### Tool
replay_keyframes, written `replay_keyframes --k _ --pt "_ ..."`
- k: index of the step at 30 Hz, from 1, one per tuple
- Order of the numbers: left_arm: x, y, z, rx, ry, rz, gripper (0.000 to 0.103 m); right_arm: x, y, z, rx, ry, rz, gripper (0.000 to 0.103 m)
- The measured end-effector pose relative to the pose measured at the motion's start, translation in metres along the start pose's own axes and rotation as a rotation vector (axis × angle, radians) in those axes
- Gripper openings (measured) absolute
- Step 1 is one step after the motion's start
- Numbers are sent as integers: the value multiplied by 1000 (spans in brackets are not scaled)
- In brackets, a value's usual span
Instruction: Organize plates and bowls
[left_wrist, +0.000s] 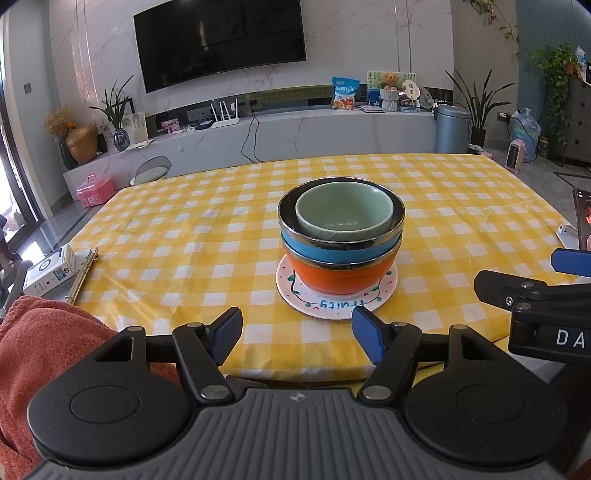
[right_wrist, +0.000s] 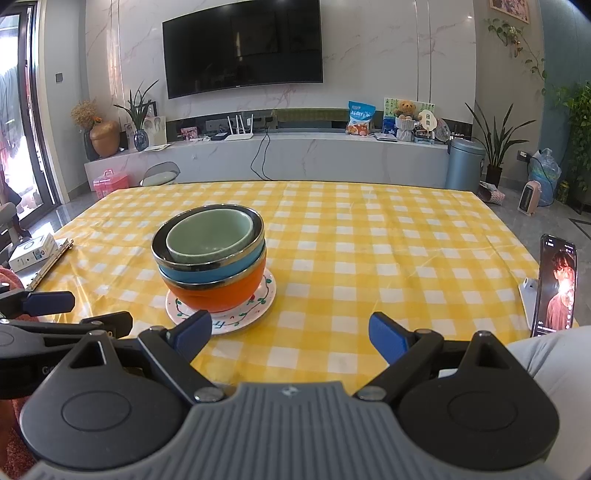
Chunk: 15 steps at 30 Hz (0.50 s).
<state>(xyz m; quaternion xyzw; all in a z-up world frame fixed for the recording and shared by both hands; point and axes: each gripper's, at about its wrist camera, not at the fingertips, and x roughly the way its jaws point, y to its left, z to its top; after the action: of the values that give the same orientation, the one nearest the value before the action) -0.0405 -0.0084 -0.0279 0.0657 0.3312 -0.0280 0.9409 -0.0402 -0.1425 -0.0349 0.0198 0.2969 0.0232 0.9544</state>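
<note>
The stack of bowls (left_wrist: 341, 242) lies at twelve o'clock from the left claw (left_wrist: 297, 334), dead ahead along its fingers and near their tips. From the right claw (right_wrist: 291, 334) the same stack sits off at about ten to eleven o'clock, beyond its left finger. Judged from that, the left claw is the better lined up for any next reach. Both claws hang over the near edge of the table (left_wrist: 461, 206), fingers spread apart and holding nothing; the right claw's tips also show at the right border of the left wrist view.

The stack stands upright toward the near middle of the yellow checked cloth: an orange bowl (left_wrist: 338, 277) at the bottom, a blue bowl (left_wrist: 332, 254) nested in it, and a pale green bowl (left_wrist: 343, 210) inside, off-centre. Dark metallic rims show on the two outer bowls. The orange bowl rests on a small white plate (left_wrist: 314, 301) with painted lettering and a vine border. The round stack has no long axis.
</note>
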Motion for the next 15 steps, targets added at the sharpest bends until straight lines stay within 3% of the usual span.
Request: replay_keyframes --k 15 --pt "0 -1 0 1 0 -1 80 1 0 -1 3 4 1 90"
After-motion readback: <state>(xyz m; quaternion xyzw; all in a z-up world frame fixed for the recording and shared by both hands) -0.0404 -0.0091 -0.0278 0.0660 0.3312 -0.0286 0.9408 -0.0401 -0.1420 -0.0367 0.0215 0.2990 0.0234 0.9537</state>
